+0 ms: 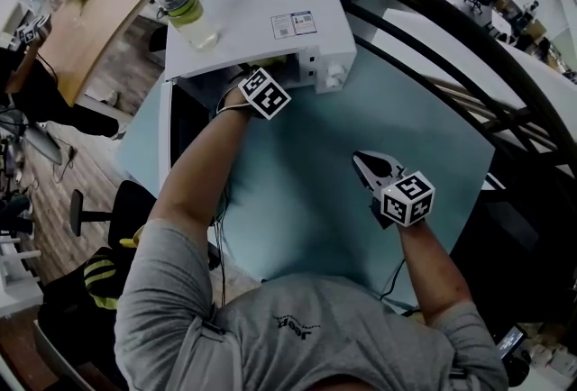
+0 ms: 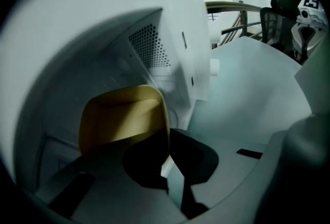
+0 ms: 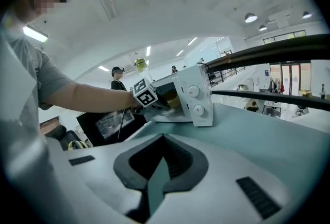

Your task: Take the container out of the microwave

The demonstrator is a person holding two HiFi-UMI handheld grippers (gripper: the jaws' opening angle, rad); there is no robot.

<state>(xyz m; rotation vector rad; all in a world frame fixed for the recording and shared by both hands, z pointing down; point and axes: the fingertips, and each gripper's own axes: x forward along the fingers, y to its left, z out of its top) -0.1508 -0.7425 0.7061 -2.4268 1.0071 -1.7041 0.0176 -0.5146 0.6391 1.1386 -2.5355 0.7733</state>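
Left tool: reached into the open microwave, jaws pinched together on the right-hand rim of the yellow container, the thin wall caught between the pads. My forearm runs straight into the opening.

Container: inside the cavity, on the oven floor, the perforated side wall behind it (interior is dim, so I can't see what it holds).

Microwave: white, at the far side of the table, its door swung open to my left and two knobs on the front panel. A bottle with a green band stands on its top, toward the left.

Right tool: over bare table, well apart from the microwave and pointing toward it. Jaws closed to a narrow slit with nothing between them. I can't tell whether it touches the tabletop.
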